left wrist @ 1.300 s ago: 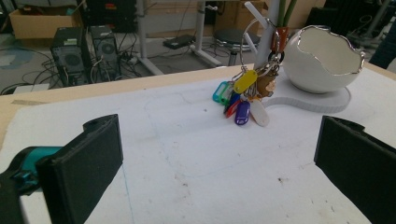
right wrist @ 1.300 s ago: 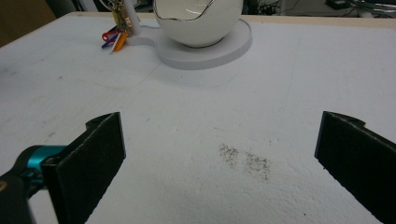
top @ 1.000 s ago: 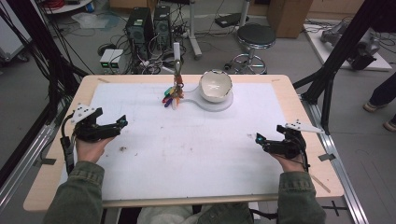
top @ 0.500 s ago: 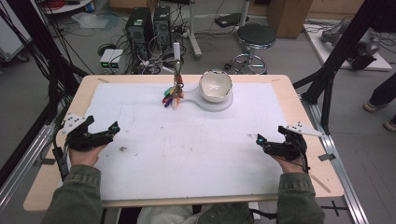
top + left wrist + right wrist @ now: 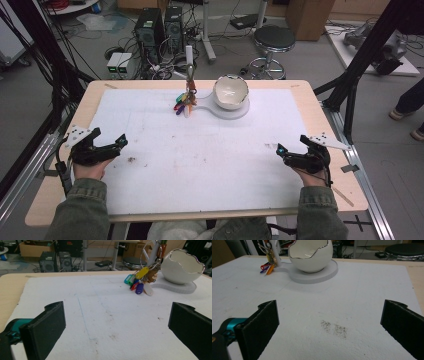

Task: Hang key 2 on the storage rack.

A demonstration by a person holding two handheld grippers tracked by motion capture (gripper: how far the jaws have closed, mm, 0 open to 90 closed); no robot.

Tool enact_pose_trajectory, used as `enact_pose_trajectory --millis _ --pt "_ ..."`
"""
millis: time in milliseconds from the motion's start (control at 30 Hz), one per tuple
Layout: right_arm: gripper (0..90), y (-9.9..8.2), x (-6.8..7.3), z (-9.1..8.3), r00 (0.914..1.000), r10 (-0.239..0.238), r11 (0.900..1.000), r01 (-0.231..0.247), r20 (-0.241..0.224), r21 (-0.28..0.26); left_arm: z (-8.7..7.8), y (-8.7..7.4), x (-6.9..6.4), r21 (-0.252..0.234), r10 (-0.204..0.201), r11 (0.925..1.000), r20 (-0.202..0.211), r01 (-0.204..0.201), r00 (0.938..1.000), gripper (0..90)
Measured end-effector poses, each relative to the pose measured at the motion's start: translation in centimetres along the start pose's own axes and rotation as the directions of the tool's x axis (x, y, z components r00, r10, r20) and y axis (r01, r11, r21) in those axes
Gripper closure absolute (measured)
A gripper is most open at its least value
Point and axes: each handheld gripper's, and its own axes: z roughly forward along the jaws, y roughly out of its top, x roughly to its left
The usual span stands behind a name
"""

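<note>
**Both claws wide and idle, keys waiting at the far edge**

Left claw [image 5: 111, 147] sits near the left edge of the white foam-covered worktop [image 5: 210, 165], its two black jaws spread wide with nothing between them; the right claw [image 5: 290, 154] rests near the right edge in the same spread, empty state. Both are well apart from the things at the far side: a bunch of keys with coloured plastic tags [image 5: 139, 282] hanging from a thin white post [image 5: 189, 56], and just beside it a white egg-shaped ceramic bowl with a jagged silver rim [image 5: 310, 253], which stands on a flat white base [image 5: 317, 273].

As I judge it, the bunch of keys is the likely target, and the risks lie there. The tags hang loose and crowded, so a claw closing on one tag could swing the rest or tug the post over. The bowl stands close enough that a wide approach could knock it, and it looks breakable.

How the key ring hooks onto the post is hard to make out, since the post's top is cut off in both gripper views. The inside of the bowl is only partly seen. Dark specks [image 5: 334, 328] on the foam are too small to identify.
</note>
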Motion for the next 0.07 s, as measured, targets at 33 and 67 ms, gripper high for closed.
enact_pose_trajectory --millis 33,67 --pt "0.9 -0.01 -0.01 -0.01 1.0000 0.000 1.0000 0.000 0.001 0.001 -0.01 0.00 0.01 -0.002 -0.001 1.0000 0.001 0.001 1.0000 1.7" --pt "0.9 -0.03 -0.03 -0.03 1.0000 0.001 1.0000 -0.001 0.001 0.000 0.00 0.00 0.02 -0.002 -0.001 1.0000 0.002 0.001 1.0000 1.7"
